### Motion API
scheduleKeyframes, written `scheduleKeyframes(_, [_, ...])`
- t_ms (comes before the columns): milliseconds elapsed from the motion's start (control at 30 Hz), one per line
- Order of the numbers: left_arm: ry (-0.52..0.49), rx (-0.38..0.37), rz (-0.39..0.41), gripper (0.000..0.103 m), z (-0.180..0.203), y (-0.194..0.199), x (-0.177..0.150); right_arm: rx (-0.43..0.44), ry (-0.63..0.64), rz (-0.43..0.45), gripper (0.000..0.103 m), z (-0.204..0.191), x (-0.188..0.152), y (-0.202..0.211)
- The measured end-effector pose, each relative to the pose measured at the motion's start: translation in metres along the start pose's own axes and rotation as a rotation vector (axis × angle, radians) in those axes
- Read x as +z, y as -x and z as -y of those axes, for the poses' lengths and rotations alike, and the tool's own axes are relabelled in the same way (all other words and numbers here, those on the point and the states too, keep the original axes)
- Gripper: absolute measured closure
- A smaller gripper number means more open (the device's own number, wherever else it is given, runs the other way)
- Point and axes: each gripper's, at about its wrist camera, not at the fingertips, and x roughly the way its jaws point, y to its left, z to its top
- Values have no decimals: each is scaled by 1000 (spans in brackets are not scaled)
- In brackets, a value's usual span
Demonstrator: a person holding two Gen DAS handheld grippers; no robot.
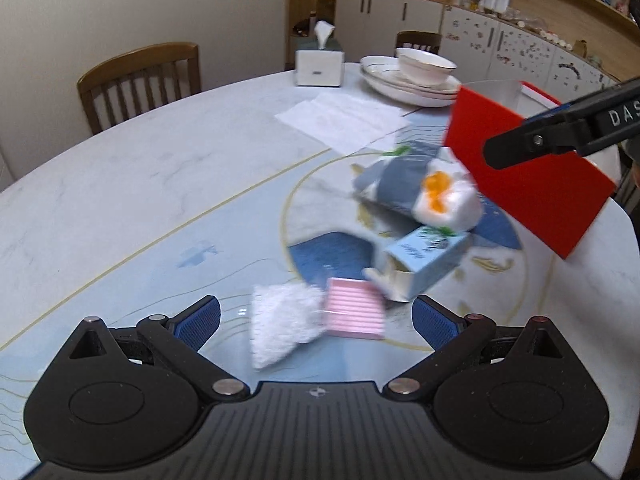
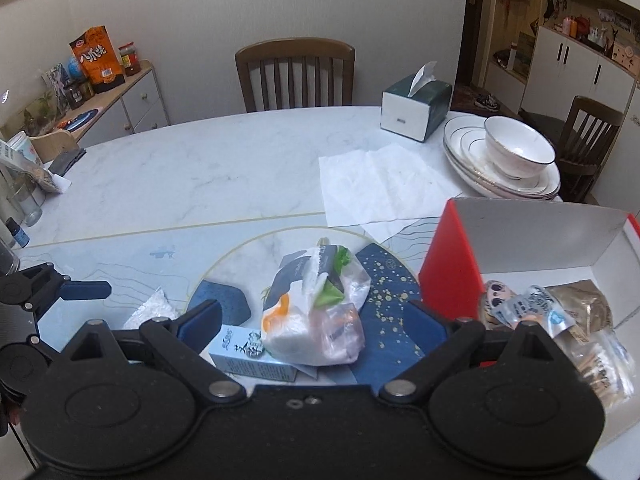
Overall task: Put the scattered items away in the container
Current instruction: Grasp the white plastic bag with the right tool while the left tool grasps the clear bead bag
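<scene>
The left gripper (image 1: 316, 322) has its blue-padded fingers (image 1: 198, 322) spread wide and clamped on nothing, hovering low over the marble table (image 1: 140, 184) with a white fluffy packet (image 1: 280, 326) and a pink ridged packet (image 1: 354, 312) lying between and just ahead of the tips. Beyond them a pale blue carton (image 1: 424, 262) lies on its side, touching a clear snack bag (image 1: 420, 190) with grey, white and orange print. The right gripper (image 2: 316, 326) likewise holds its fingers (image 2: 202, 322) apart, empty, angled down over that same bag and carton, which sit between its tips. Just right of it stands the red box (image 2: 448, 268), open, with a few wrapped snacks (image 2: 552, 312) already inside. Farther back lie white paper napkins (image 2: 380, 184), stacked plates with a bowl (image 2: 516, 152) and a tissue box (image 2: 416, 108), well apart from both grippers
</scene>
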Motion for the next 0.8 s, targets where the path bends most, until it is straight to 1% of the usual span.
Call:
scheduleKeyframes(200, [77,-4,-20,1,-22,-12,3,-11,-8,-26,6,-1,9,-25])
scheduleKeyframes(333, [98,-17,-43,1,-27,-22,4,-17,-23,-47,6,1,13,-42])
scheduleKeyframes(467, [150,-29,-58,2,-34,-28,4,-23,-31,-68,6,4,14,-57])
scheduleKeyframes(567, [174,-34,-65,5,-38,-31,3,-28,-29,-80,7,4,16,-65])
scheduleKeyframes(633, [183,-33,-68,10,-39,-33,2,-33,-25,-88,7,4,17,-70])
scheduleKeyframes(700, [193,-37,-72,13,-40,-34,1,-35,-26,-95,7,4,17,-75])
scheduleKeyframes(800, [190,-35,-69,19,-38,-35,0,-33,-27,-106,8,3,17,-80])
